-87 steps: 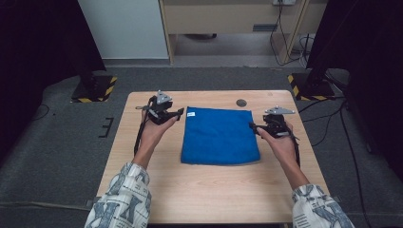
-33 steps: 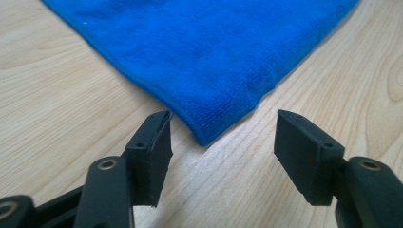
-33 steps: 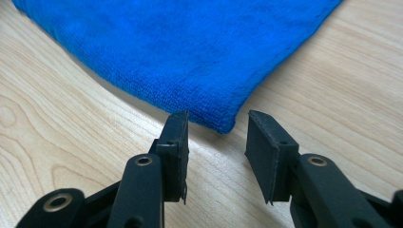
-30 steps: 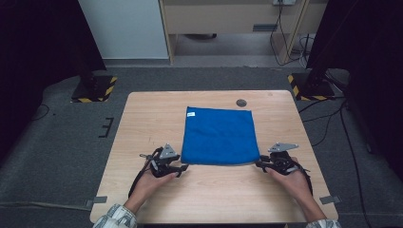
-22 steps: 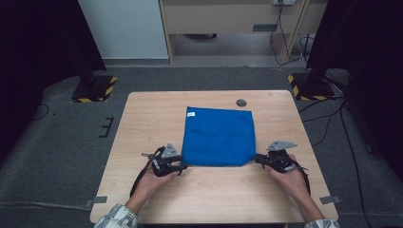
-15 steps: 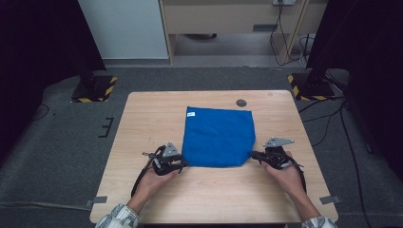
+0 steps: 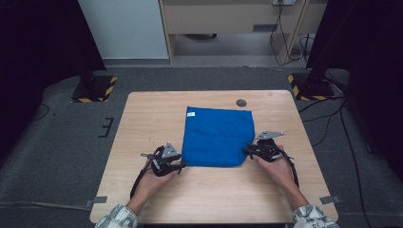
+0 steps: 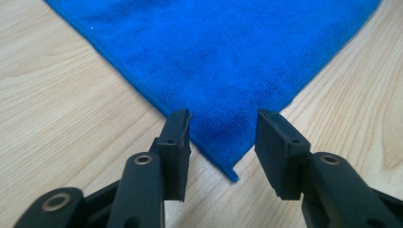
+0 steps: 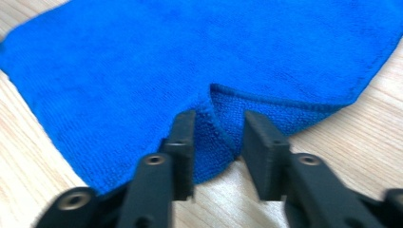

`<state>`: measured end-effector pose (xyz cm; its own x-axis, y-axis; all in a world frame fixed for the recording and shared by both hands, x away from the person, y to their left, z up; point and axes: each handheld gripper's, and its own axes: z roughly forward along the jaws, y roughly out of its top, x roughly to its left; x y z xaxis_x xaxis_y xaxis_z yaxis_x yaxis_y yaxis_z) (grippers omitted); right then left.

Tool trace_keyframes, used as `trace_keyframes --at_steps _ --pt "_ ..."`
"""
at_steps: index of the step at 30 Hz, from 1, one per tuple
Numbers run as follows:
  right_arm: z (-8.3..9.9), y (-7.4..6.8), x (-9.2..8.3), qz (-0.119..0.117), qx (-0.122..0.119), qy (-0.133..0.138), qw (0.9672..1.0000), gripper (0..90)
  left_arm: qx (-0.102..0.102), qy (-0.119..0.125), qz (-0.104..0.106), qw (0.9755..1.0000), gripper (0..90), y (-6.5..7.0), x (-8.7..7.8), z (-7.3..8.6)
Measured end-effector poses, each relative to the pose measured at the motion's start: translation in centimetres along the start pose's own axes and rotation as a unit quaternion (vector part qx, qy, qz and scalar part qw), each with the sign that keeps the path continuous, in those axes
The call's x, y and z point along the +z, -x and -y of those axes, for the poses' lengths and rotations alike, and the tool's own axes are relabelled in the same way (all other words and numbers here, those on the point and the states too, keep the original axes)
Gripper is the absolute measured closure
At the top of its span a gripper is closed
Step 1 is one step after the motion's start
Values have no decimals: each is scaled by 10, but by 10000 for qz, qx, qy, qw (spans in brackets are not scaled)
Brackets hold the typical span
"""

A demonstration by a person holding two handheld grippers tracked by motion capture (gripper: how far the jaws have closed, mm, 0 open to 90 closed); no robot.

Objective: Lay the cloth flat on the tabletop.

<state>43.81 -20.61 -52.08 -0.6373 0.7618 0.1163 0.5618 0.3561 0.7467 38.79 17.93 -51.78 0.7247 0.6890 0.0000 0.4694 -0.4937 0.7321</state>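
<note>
A blue cloth lies flat on the wooden table, with a small white label at its far left corner. My left gripper rests at the cloth's near left corner. In the left gripper view its jaws have just been opening, and the flat corner lies between them untouched. My right gripper is at the near right corner. Its jaws have also just been opening and stand either side of a raised, curled fold of cloth without pinching it.
A small dark round mark sits on the table beyond the cloth. Yellow-and-black striped stand bases stand on the floor past the far corners. Cables trail on the right.
The right gripper has slid left and inward along the cloth's near right corner, which now curls up. The left gripper has stayed at the near left corner.
</note>
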Motion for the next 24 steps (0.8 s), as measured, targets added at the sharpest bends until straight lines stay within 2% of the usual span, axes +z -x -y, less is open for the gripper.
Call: trace_keyframes --at_steps 2,5,7,9,10,13,16,17,21,24 --pt "0 -2 1 -45 -45 -14 10000 566 -37 -6 30 10000 514 0 0 1" --pt "-1 -7 4 -75 -188 -90 9998 497 35 -46 0 10000 484 2 1 2" --pt "-1 -12 8 -28 -392 -164 9991 475 33 -44 -4 10000 474 2 2 2" --pt "-2 -15 9 47 -467 -219 9987 481 46 -39 -20 10000 472 2 2 2" --pt "-2 -16 10 65 -512 -215 9984 501 57 -46 -23 10000 471 2 1 2" --pt "-2 -16 7 20 -550 -222 9982 665 87 -104 -13 9999 473 3 2 4" --pt "-2 -15 2 -96 -508 -201 9985 815 114 -130 32 9998 486 4 1 4" --pt "-1 -15 0 -82 -475 -188 9987 839 115 -136 34 9998 496 4 1 5" --pt "0 -19 -10 46 -318 -208 9993 829 154 -198 52 9997 520 5 2 5" --pt "4 -18 -25 183 -67 -217 9996 839 167 -224 46 9996 532 5 3 6"
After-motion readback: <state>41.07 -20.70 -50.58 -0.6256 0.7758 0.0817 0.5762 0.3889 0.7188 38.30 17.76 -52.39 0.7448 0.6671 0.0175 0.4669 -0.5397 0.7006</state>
